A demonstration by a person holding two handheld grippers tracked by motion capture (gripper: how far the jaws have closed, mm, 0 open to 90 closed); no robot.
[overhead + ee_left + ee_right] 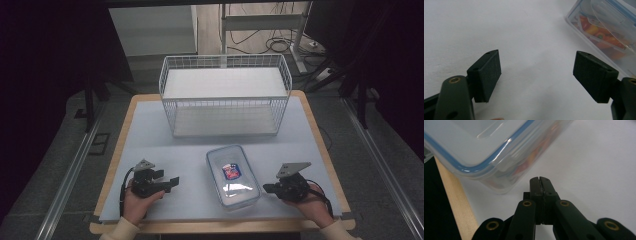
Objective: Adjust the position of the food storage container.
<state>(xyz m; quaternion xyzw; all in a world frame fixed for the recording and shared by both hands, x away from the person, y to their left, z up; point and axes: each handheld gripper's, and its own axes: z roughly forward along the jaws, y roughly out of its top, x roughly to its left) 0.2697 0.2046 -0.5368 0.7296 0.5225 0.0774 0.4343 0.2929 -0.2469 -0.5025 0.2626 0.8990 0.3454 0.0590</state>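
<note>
the clear lidded container (233, 176) sits lower centre of the frame on the white mat (150, 150). lower left, the left gripper (169, 182) has its jaws wide apart, holding nothing. lower right, the right gripper (266, 188) has its jaws pressed together, tips just beside the container.

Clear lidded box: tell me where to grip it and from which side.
Judging by its pose, take the box by its two long sides, one gripper each. It lies flat between the left gripper and right gripper, too wide for one pair of jaws.

Left gripper (172, 181) agape, right gripper (265, 188) clamped
</note>
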